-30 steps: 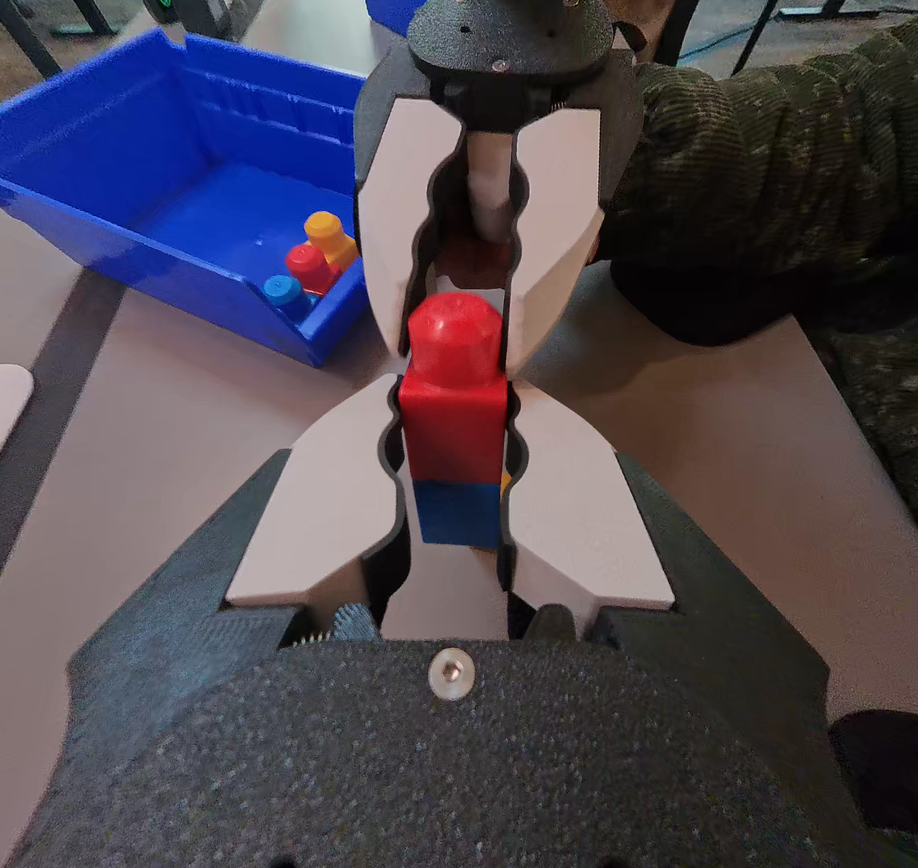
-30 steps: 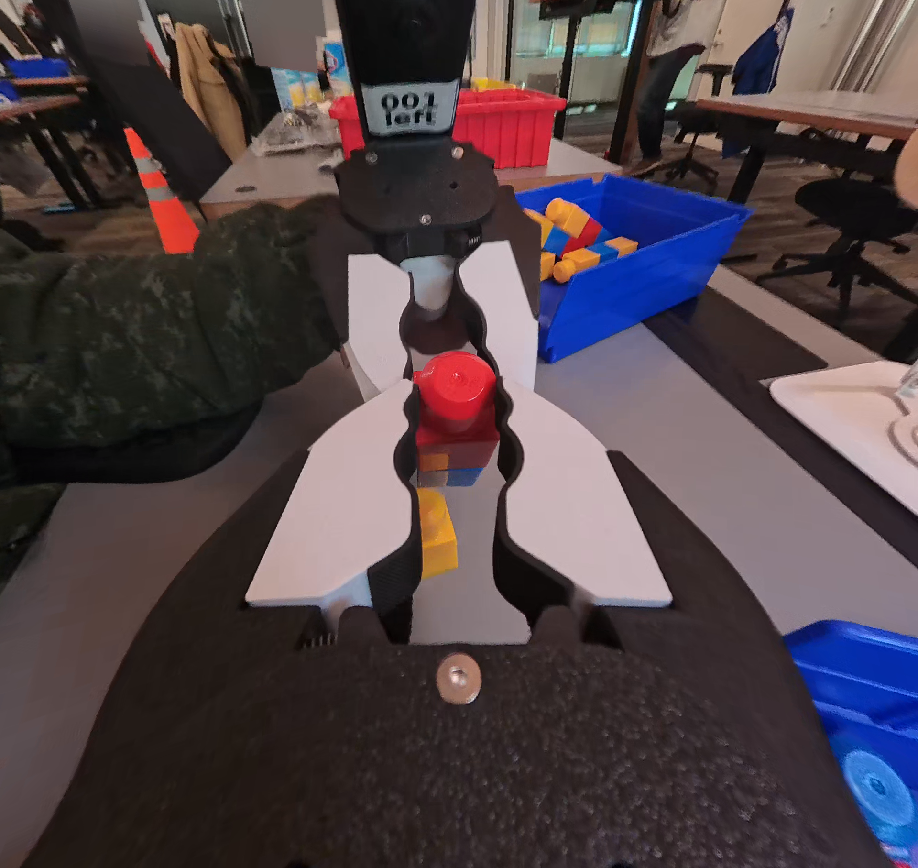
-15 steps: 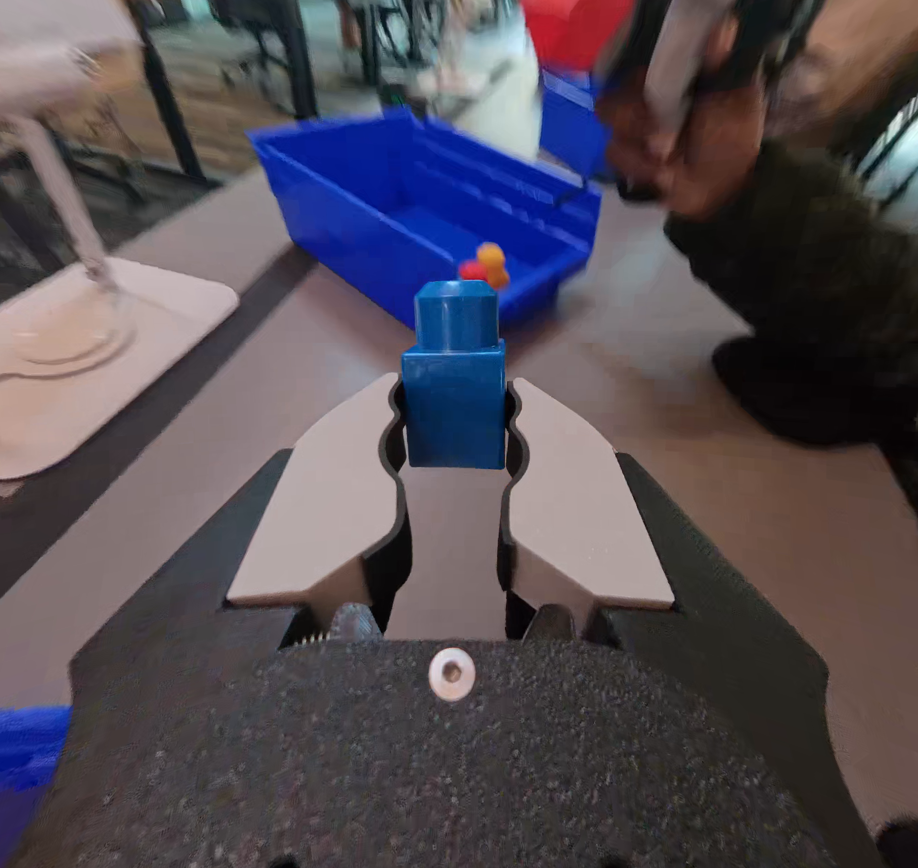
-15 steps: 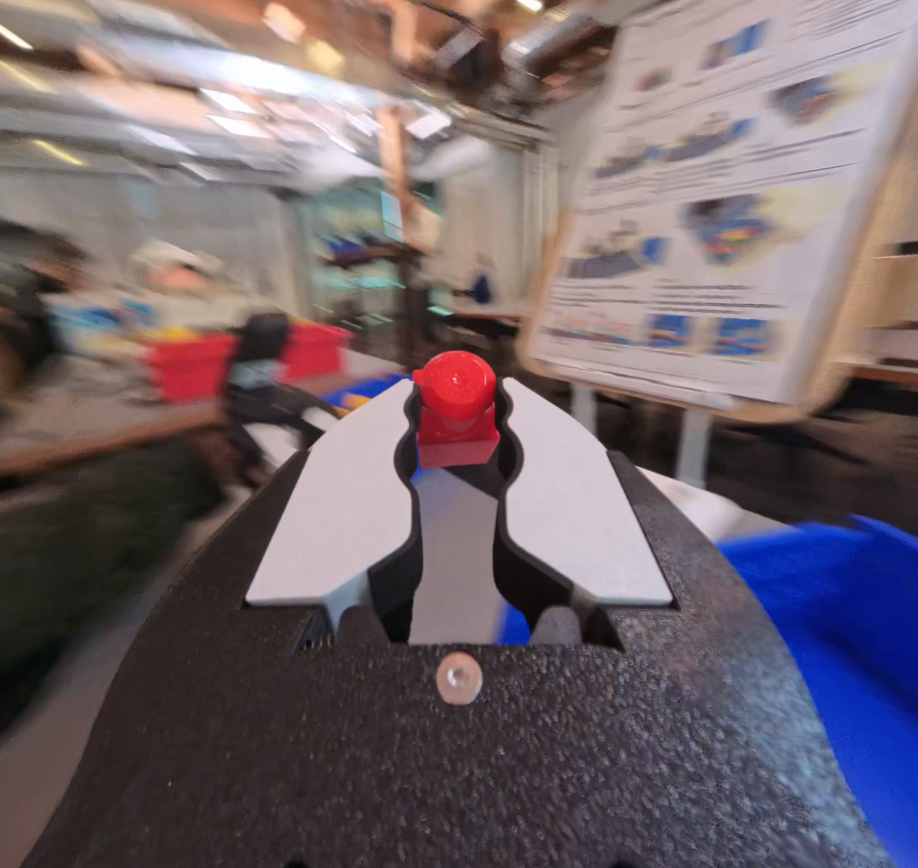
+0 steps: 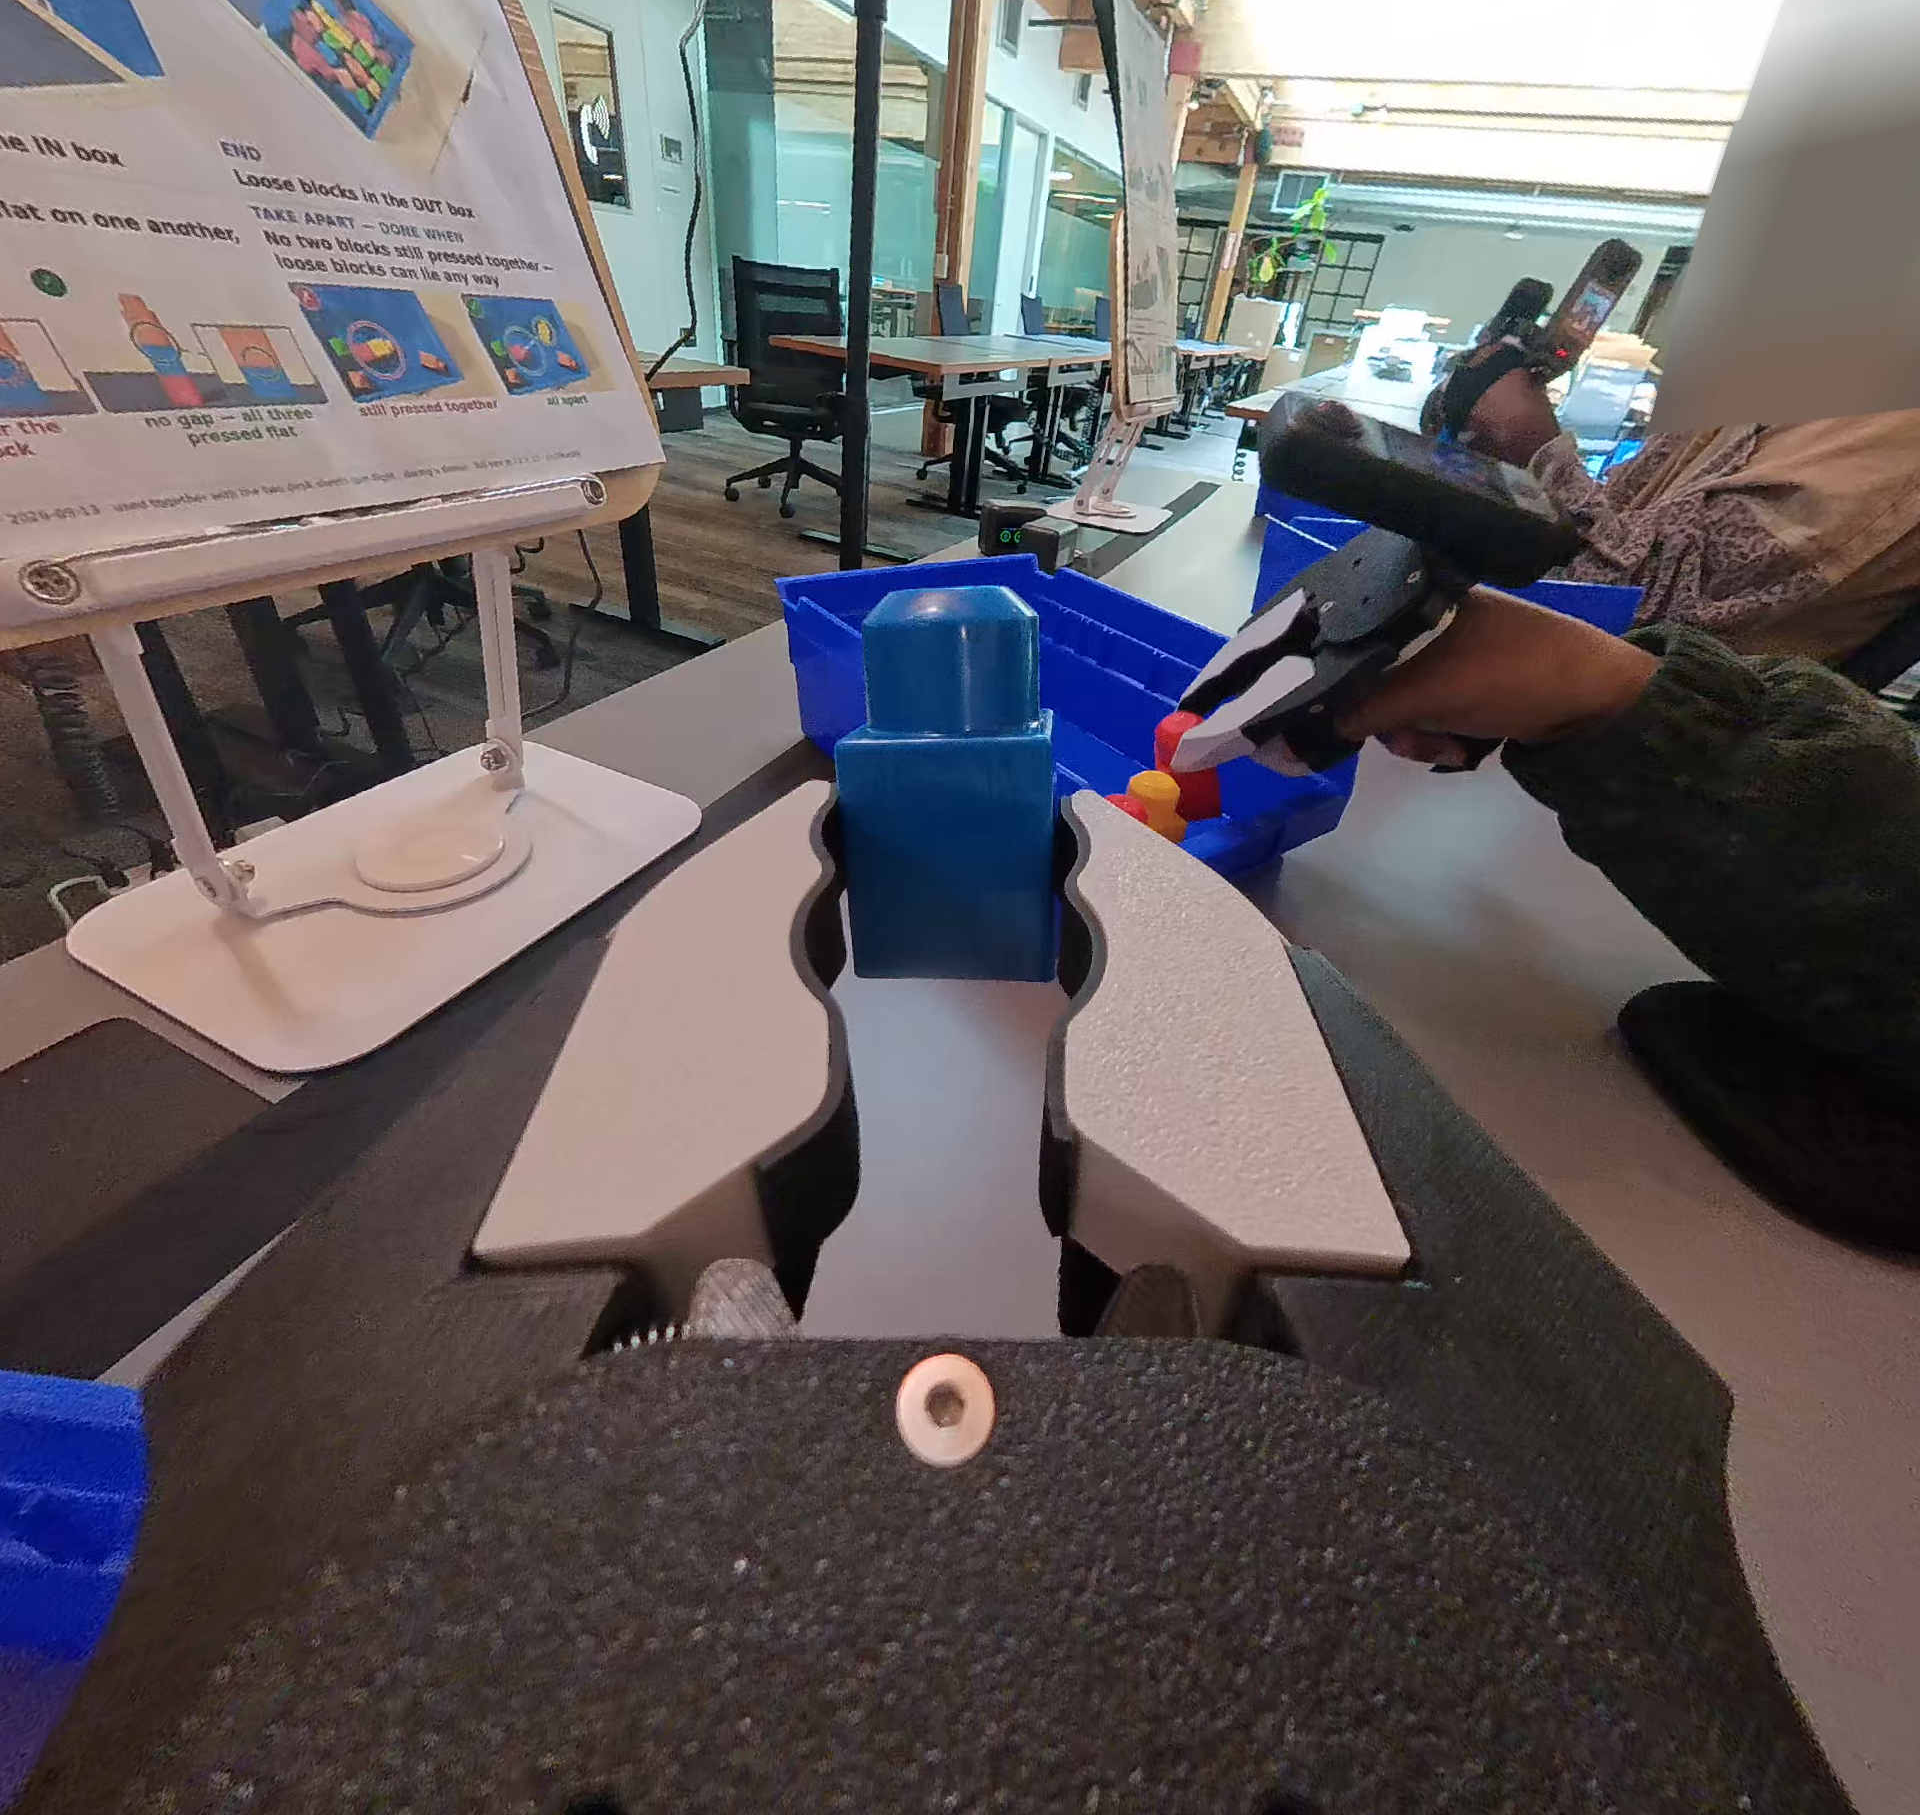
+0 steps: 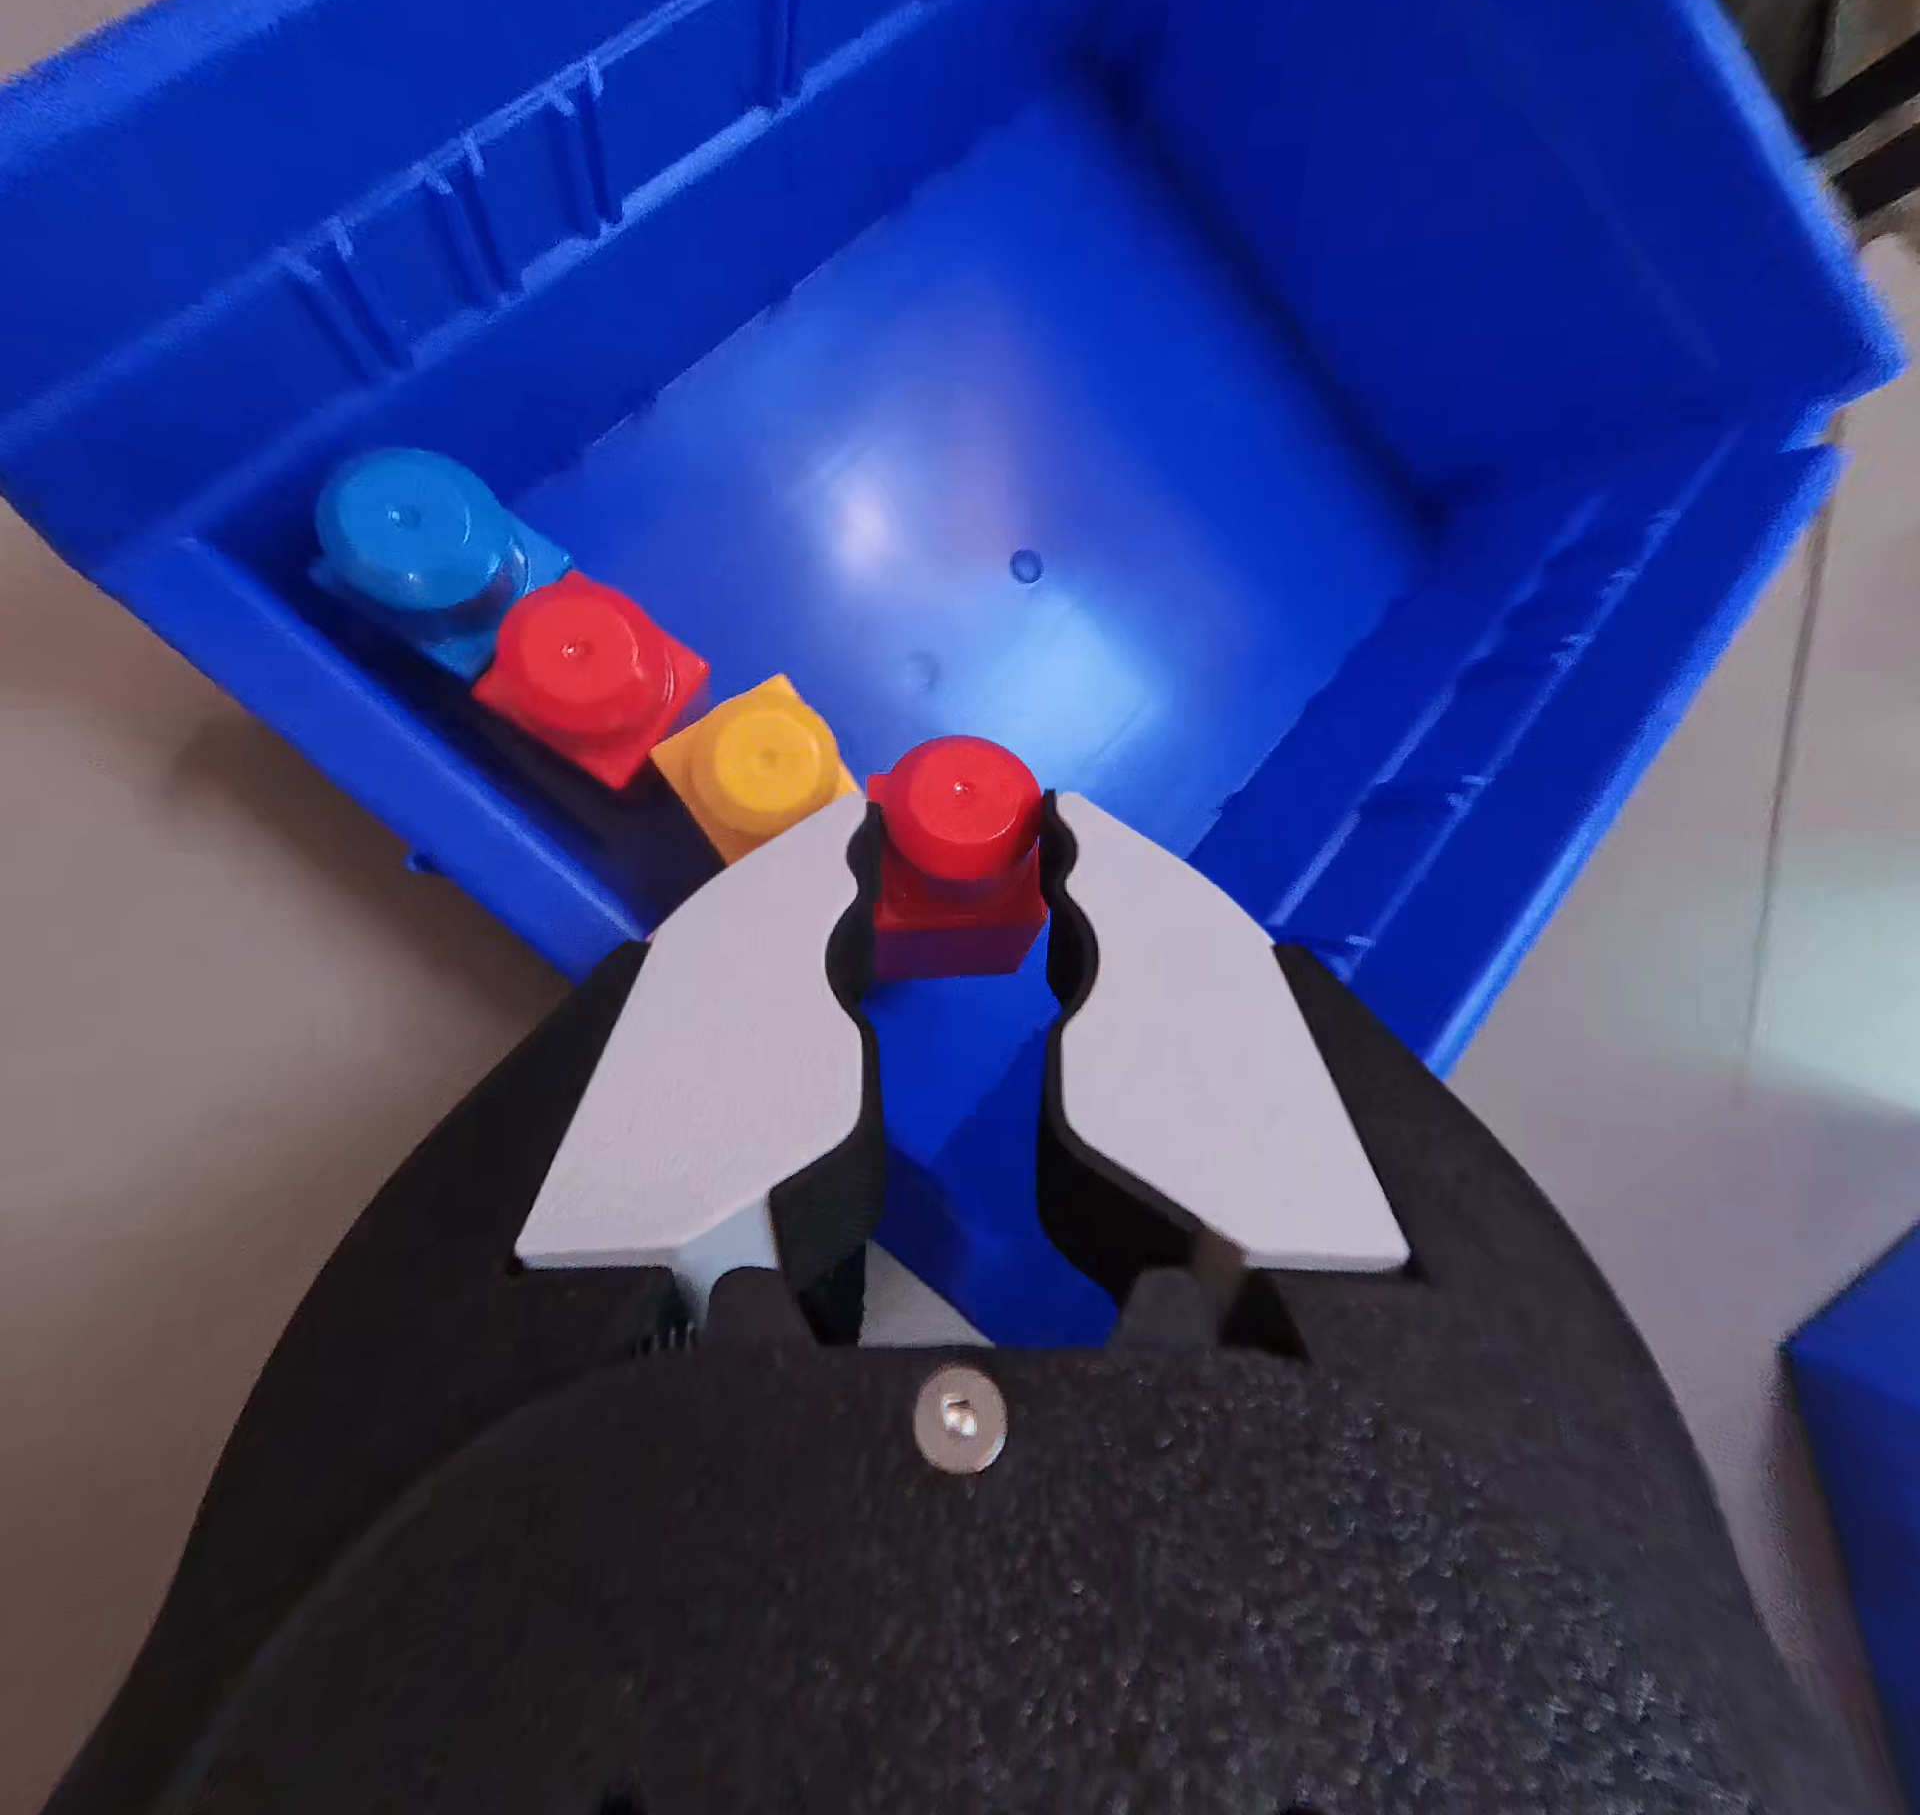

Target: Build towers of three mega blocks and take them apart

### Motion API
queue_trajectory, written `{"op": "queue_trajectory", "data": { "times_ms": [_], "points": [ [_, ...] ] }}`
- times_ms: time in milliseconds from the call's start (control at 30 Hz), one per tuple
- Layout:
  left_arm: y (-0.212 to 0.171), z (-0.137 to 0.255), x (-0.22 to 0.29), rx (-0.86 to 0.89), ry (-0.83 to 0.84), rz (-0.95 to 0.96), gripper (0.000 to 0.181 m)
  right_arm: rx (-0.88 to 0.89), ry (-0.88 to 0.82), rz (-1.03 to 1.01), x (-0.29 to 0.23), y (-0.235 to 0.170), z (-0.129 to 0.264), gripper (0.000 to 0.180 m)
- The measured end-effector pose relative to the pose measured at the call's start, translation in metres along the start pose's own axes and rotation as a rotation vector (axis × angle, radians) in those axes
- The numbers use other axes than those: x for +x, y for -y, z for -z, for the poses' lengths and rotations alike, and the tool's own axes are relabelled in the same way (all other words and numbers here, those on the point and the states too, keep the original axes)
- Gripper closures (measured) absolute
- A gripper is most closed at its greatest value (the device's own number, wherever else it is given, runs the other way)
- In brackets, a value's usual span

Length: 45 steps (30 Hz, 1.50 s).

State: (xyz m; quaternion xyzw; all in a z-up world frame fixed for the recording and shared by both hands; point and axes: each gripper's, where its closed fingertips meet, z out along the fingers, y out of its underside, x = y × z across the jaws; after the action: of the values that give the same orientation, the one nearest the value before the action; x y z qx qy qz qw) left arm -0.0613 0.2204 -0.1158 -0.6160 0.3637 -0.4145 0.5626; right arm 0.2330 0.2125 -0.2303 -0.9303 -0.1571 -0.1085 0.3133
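Left wrist view: glossy blue block (image 5: 943, 809), single round stud, upright between jaws.

Ahead of the right gripper (image 6: 958, 809), which is clamping a red block (image 6: 956, 856) over the near corner of the blue bin (image 6: 1558, 331), most of the bin floor is lying bare, while a yellow block (image 6: 756, 763), a second red block (image 6: 592, 674) and a light blue block (image 6: 421, 544) are crowding the wall just to its left. Ahead of the left gripper (image 5: 948, 809), which is pinching a blue block (image 5: 945, 778), the grey table (image 5: 1455, 934) is lying open up to the bin's near wall. To its left a white stand (image 5: 343, 913) is blocking the way, and to its right a sleeved arm (image 5: 1766, 830) is reaching across.
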Motion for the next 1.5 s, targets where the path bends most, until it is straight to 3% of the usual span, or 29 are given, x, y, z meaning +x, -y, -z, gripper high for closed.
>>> {"op": "queue_trajectory", "data": {
  "times_ms": [333, 433, 700, 767, 933, 1067, 1133, 1233, 1500],
  "points": [
    [-0.001, 0.0, -0.001, -0.005, 0.002, 0.011, 0.143, -0.064, 0.192, -0.092, -0.02, -0.016, -0.014, 0.15],
    [-0.003, -0.004, 0.006, -0.02, -0.027, -0.002, 0.143, -0.043, 0.214, -0.085, -0.022, -0.012, -0.009, 0.138],
    [-0.015, -0.026, 0.037, -0.106, -0.115, -0.067, 0.144, 0.366, 0.149, -0.022, -0.011, 0.05, 0.044, 0.134],
    [-0.021, -0.032, 0.044, -0.139, -0.129, -0.097, 0.144, 0.329, 0.139, -0.012, -0.011, 0.046, 0.042, 0.134],
    [-0.03, -0.04, 0.054, -0.187, -0.156, -0.127, 0.144, 0.035, 0.132, 0.041, -0.012, 0.0, 0.003, 0.128],
    [-0.034, -0.041, 0.055, -0.2, -0.165, -0.126, 0.144, -0.067, 0.13, 0.04, -0.016, -0.014, -0.013, 0.126],
    [-0.034, -0.04, 0.055, -0.2, -0.167, -0.124, 0.144, -0.09, 0.152, 0.017, -0.018, -0.018, -0.018, 0.134],
    [-0.032, -0.038, 0.054, -0.192, -0.168, -0.122, 0.144, -0.079, 0.167, -0.01, -0.018, -0.017, -0.019, 0.15],
    [-0.038, -0.038, 0.05, -0.212, -0.154, -0.123, 0.144, 0.154, 0.255, -0.187, -0.017, 0.015, -0.002, 0.151]
  ]
}}
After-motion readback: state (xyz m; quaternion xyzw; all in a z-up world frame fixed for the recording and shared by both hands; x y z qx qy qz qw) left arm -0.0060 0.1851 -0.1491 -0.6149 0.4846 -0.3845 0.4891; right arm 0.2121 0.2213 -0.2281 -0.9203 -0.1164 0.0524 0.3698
